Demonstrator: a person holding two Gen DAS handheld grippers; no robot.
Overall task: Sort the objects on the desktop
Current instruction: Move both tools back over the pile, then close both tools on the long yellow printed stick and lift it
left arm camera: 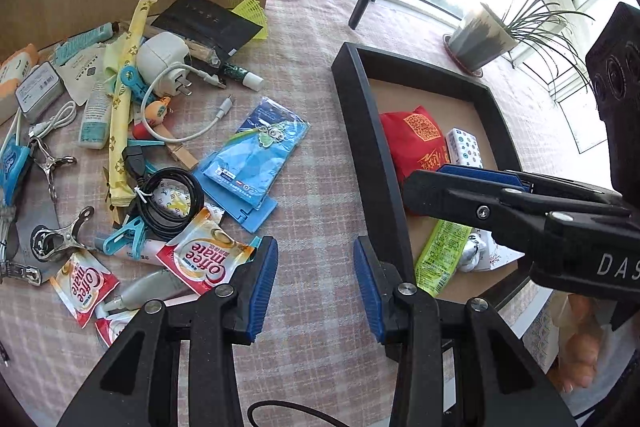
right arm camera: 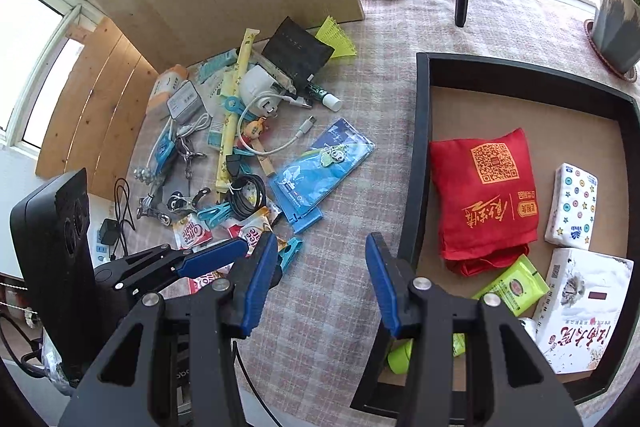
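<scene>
Left of centre on the worktop, a heap of small clutter awaits sorting beside the black tray; left gripper and right gripper hover with jaws apart, empty. Sachets look light, slippery; best pinched by an edge

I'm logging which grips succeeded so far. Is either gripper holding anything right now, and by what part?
Nothing is held. The left gripper and right gripper both stand open, with only the checked tablecloth between their pads.
</scene>
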